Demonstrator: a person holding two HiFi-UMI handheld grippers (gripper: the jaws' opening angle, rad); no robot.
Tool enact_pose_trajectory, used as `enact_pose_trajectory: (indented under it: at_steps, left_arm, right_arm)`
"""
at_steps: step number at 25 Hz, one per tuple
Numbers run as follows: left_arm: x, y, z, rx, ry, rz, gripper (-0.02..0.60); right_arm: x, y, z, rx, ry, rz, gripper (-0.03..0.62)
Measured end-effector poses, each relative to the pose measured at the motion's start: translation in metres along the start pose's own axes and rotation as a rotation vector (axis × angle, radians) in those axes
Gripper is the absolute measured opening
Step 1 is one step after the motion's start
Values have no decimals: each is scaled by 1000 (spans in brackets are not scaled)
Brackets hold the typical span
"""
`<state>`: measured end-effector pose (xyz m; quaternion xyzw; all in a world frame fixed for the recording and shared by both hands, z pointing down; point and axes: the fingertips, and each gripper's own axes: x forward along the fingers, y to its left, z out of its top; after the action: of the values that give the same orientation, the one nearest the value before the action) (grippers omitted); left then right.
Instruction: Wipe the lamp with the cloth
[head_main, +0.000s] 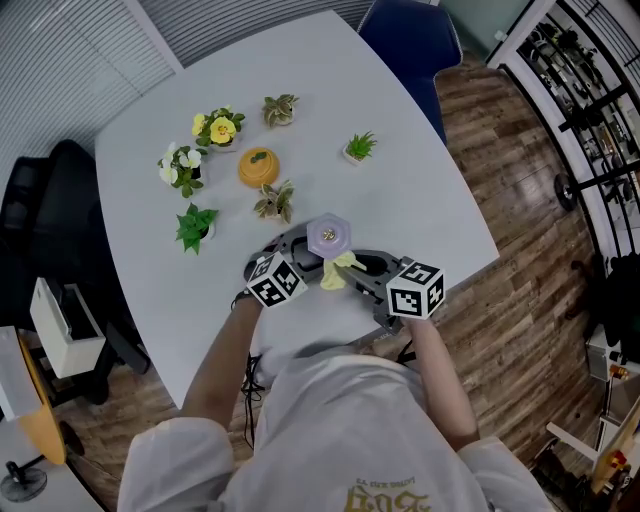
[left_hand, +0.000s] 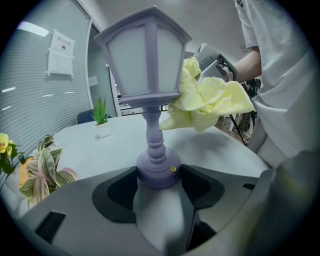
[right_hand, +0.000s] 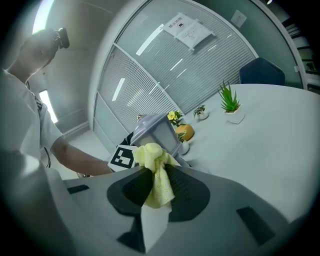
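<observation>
Holding the upright lamp (left_hand: 145, 55) by its base on the tabletop (left_hand: 215, 147) with my left gripper (left_hand: 159, 176), I have my right gripper (right_hand: 156, 174) clamped on the cloth (right_hand: 150, 152), pressed against the shade's right side.

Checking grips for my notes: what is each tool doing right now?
Left tool: closed on the base of the purple lamp.
Right tool: closed on the yellow cloth, which rests against the lamp's lantern head.
</observation>
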<state>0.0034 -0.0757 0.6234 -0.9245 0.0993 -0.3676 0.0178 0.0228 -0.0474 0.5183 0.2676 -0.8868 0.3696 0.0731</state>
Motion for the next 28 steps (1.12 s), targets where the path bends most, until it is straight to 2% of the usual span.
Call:
enact_pose_trajectory:
  at_steps: [10, 16, 28]
  left_arm:
    - [-1, 0, 0, 2, 1, 1, 281]
    - [-1, 0, 0, 3, -1, 3, 281]
    - [-1, 0, 1, 3, -3, 4, 281]
  right_arm:
    - [1, -6, -10, -75, 84, -54, 86]
    - [8, -14, -29, -124, 195, -109, 86]
    - [21, -18, -17, -116, 165, -110, 86]
